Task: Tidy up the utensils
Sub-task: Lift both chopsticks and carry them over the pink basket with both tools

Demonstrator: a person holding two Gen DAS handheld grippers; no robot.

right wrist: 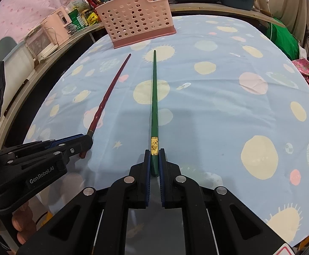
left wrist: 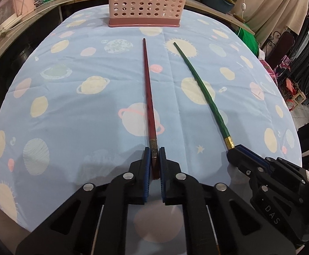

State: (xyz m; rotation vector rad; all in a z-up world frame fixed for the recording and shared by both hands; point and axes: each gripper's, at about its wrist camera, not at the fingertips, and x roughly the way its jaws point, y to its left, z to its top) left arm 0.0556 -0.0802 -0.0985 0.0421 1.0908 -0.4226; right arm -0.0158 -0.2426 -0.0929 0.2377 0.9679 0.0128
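Left gripper (left wrist: pixel 154 155) clamped on the butt end of the red chopstick (left wrist: pixel 148 89), right gripper (right wrist: pixel 154 157) clamped on the butt end of the green chopstick (right wrist: pixel 154 97); both sticks point away across the planet-print tablecloth (left wrist: pixel 69 110) toward the pink perforated basket (left wrist: pixel 146 2) at the far edge, tips stopping short of it. Whether the sticks rest on the cloth or are lifted off it can't be told. Basket top is cut off in the left wrist view, its inside is hidden in both, and the left gripper's handle is cropped in the right wrist view, only fingers (right wrist: pixel 20 218) of the person's hand showing.
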